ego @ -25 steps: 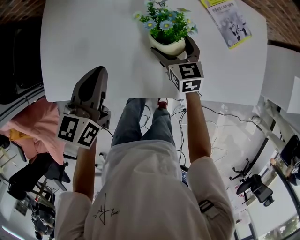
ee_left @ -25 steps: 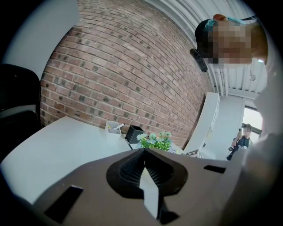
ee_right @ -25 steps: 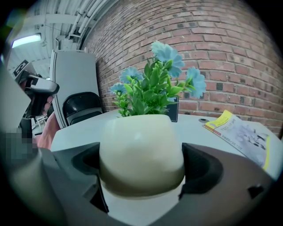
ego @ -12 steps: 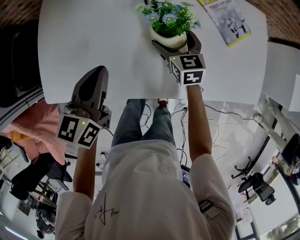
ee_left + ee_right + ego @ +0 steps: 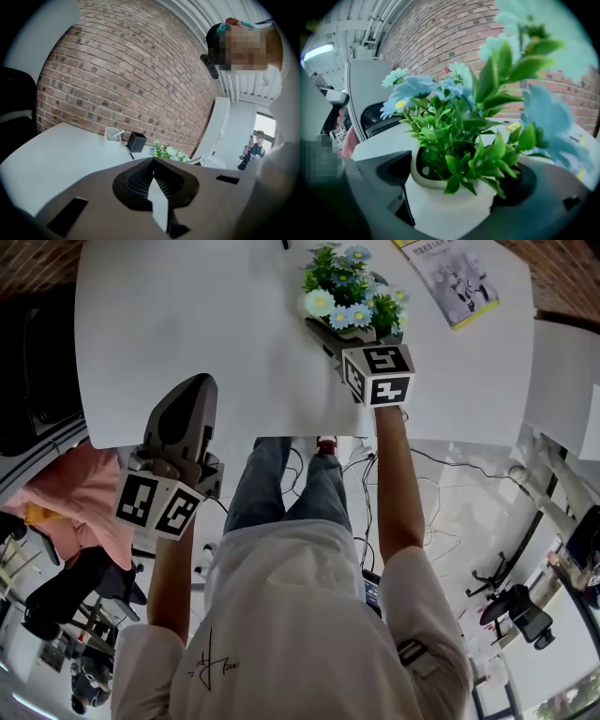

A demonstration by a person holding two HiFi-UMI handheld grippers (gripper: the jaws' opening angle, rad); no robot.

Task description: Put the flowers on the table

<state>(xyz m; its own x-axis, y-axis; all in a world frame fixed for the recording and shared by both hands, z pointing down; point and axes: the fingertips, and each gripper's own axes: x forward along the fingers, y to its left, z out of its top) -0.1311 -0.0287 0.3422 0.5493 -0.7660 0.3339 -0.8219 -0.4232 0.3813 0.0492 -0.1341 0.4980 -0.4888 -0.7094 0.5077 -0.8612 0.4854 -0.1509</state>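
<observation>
A white pot [image 5: 450, 206] of green leaves and pale blue flowers [image 5: 352, 296] sits between the jaws of my right gripper [image 5: 357, 327], which is shut on it over the far part of the white table [image 5: 187, 315]. In the head view the blooms hide the pot, and I cannot tell whether it touches the tabletop. From the right gripper view the flowers [image 5: 459, 126] fill most of the picture. My left gripper [image 5: 190, 390] is shut on nothing at the table's near edge. Its view shows the flowers [image 5: 168, 152] far across the table [image 5: 56, 150].
A printed booklet [image 5: 450, 277] lies at the table's far right. A black pen holder [image 5: 136, 141] and a small white box [image 5: 112, 135] stand near the brick wall. A black chair [image 5: 28, 362] is to the left, and a second white table [image 5: 562, 381] to the right.
My right gripper has carried the pot a little farther across the table and to the right. The blooms now look larger and cover the pot. The left gripper has stayed put.
</observation>
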